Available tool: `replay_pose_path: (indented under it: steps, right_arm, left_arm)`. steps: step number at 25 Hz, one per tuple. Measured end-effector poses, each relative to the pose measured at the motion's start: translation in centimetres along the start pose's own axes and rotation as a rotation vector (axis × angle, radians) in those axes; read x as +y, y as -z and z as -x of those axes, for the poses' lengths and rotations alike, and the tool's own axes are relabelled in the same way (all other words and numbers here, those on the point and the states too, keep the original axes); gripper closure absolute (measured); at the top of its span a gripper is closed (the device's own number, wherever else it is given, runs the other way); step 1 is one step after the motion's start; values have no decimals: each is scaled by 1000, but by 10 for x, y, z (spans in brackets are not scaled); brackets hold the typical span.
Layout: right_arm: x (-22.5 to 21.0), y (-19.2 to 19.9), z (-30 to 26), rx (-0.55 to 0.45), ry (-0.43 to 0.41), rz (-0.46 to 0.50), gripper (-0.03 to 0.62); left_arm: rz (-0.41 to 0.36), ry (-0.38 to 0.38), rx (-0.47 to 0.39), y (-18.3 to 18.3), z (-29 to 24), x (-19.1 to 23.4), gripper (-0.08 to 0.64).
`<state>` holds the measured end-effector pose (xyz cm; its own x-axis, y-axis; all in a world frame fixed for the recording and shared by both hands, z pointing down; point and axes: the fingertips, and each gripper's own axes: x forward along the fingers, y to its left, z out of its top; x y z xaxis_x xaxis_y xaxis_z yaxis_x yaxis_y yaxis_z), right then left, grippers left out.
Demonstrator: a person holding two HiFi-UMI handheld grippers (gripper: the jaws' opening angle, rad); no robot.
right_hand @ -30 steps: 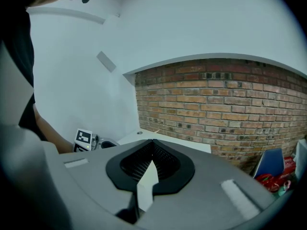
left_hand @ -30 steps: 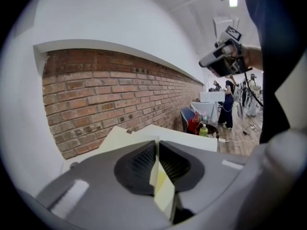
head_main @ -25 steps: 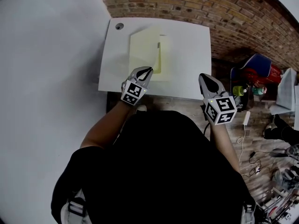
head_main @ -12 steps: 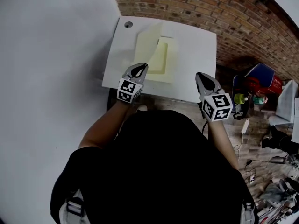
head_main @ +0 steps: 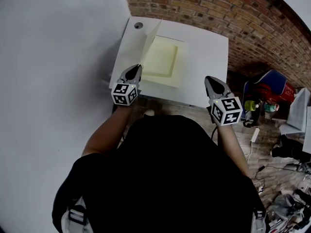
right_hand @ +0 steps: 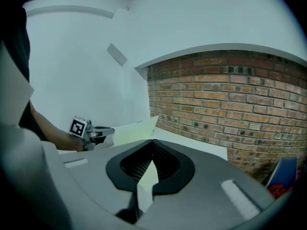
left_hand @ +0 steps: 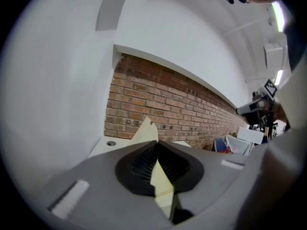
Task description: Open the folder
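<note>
Bare desk (head_main: 206, 57) lies right of the folder (head_main: 163, 59); its raised cover (head_main: 148, 40) blocks the left, brick wall (head_main: 218, 8) behind.

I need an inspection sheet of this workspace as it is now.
Surface: white table, round grey hole near its far left corner.
Job's things: pale yellow paper folder lying flat, front cover raised at the left.
Clutter: red and blue items on the floor at right.
Grippers: left gripper shut on the front cover; right gripper shut, empty.
Cables: loose cables on the floor at right.
Surroundings: brick wall behind, white wall at left.
</note>
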<state>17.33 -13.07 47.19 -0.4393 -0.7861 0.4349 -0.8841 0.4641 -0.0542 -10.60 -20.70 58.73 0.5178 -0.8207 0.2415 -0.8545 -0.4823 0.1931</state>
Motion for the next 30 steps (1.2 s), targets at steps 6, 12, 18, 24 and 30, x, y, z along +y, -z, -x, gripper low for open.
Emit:
replay_pose_path:
  steps: [6, 12, 18, 24, 30]
  right_arm:
    - [10, 3, -8, 12, -9, 2, 592]
    - [16, 3, -12, 13, -6, -5, 592]
    - [17, 4, -16, 15, 14, -19, 592]
    - [18, 3, -17, 17, 30, -24, 592]
    - [19, 4, -19, 22, 40, -27, 592]
  left_arm:
    - [60, -60, -18, -2, 13, 31, 555]
    - [90, -114, -25, -1, 24, 62, 555]
    - [126, -170, -21, 3, 36, 97, 555]
    - [185, -237, -18, 12, 48, 134, 555]
    - [205, -305, 11, 30, 57, 168, 555]
